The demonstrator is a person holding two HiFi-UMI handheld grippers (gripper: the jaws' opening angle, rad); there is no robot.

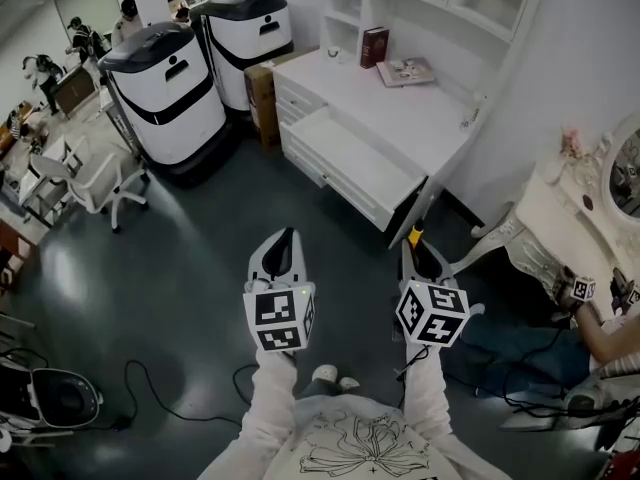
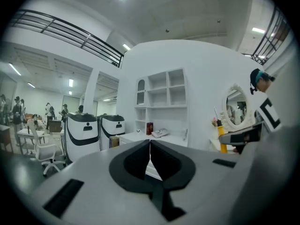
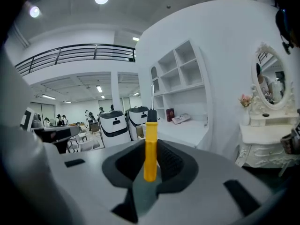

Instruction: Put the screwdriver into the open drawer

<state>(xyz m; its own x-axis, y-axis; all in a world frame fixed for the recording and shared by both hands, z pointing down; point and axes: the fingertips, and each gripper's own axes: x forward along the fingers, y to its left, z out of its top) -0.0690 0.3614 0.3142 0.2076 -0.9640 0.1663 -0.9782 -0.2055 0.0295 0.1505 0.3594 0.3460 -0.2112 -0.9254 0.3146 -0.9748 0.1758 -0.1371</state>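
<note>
A screwdriver (image 3: 150, 144) with a yellow handle and a thin metal shaft stands upright between the jaws of my right gripper (image 3: 151, 159), which is shut on it. In the head view the right gripper (image 1: 418, 251) hovers just short of the white desk, with the screwdriver's yellow handle (image 1: 414, 235) poking out ahead. The open drawer (image 1: 350, 162) juts from the desk's front, just beyond the right gripper. My left gripper (image 1: 281, 253) hangs beside it over the dark floor, shut and holding nothing (image 2: 150, 154).
The white desk (image 1: 420, 108) carries a dark red book (image 1: 374, 46) and a flat booklet (image 1: 405, 70) under white shelves. Two white-and-black machines (image 1: 168, 90) stand to the left. An ornate white dressing table (image 1: 570, 218) is at right, with a person's arm (image 1: 600, 323) below it. Cables lie on the floor.
</note>
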